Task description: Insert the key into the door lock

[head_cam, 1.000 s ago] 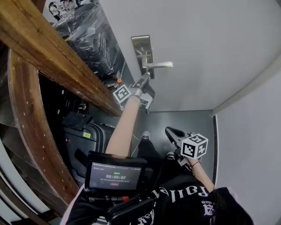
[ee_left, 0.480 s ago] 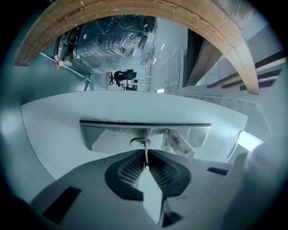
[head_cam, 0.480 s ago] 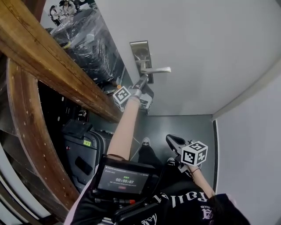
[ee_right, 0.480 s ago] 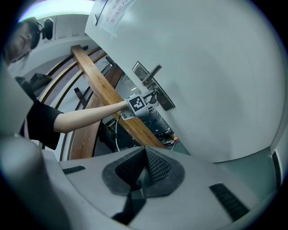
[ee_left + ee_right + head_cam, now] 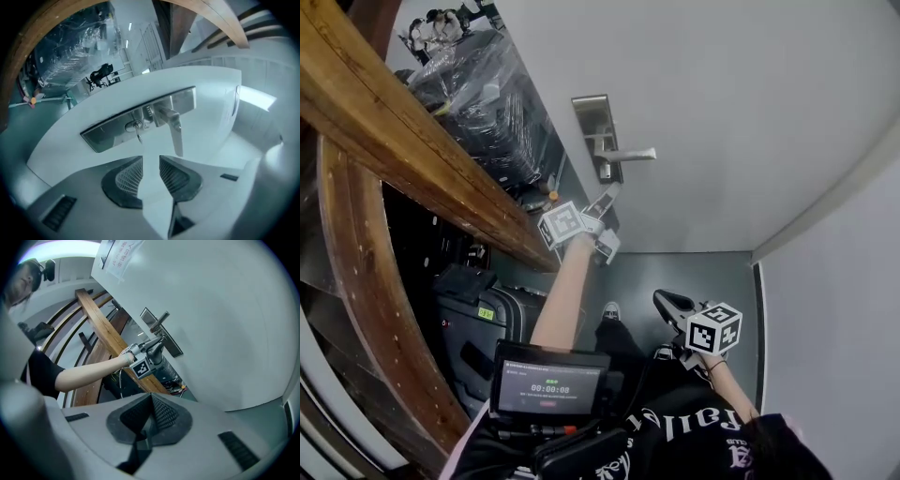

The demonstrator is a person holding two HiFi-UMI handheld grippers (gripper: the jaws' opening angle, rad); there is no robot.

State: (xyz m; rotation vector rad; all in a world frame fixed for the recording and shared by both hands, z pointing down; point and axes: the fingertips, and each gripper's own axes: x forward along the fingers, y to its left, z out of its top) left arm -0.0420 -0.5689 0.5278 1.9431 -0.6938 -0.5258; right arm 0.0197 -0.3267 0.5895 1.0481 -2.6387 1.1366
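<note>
A steel lock plate (image 5: 592, 127) with a lever handle (image 5: 630, 154) sits on the white door (image 5: 722, 112). In the left gripper view a small key (image 5: 137, 132) hangs in the keyhole of the lock plate (image 5: 103, 132), left of the lever handle (image 5: 175, 131). My left gripper (image 5: 151, 165) is open and holds nothing. It points at the plate from a short way off. The head view shows the left gripper (image 5: 610, 195) just below the plate. My right gripper (image 5: 671, 304) hangs low near the person's body. In its own view the right gripper (image 5: 151, 414) is shut and holds nothing.
A thick wooden rail (image 5: 403, 141) runs along the left. Behind it are plastic-wrapped dark goods (image 5: 483, 103), and black cases (image 5: 478, 300) stand on the floor. A grey wall (image 5: 834, 309) closes the right side. A small screen (image 5: 548, 387) sits at the person's chest.
My left gripper has drawn back from the lock plate, down and away, and the key stays in the keyhole. The right gripper has hardly moved.
</note>
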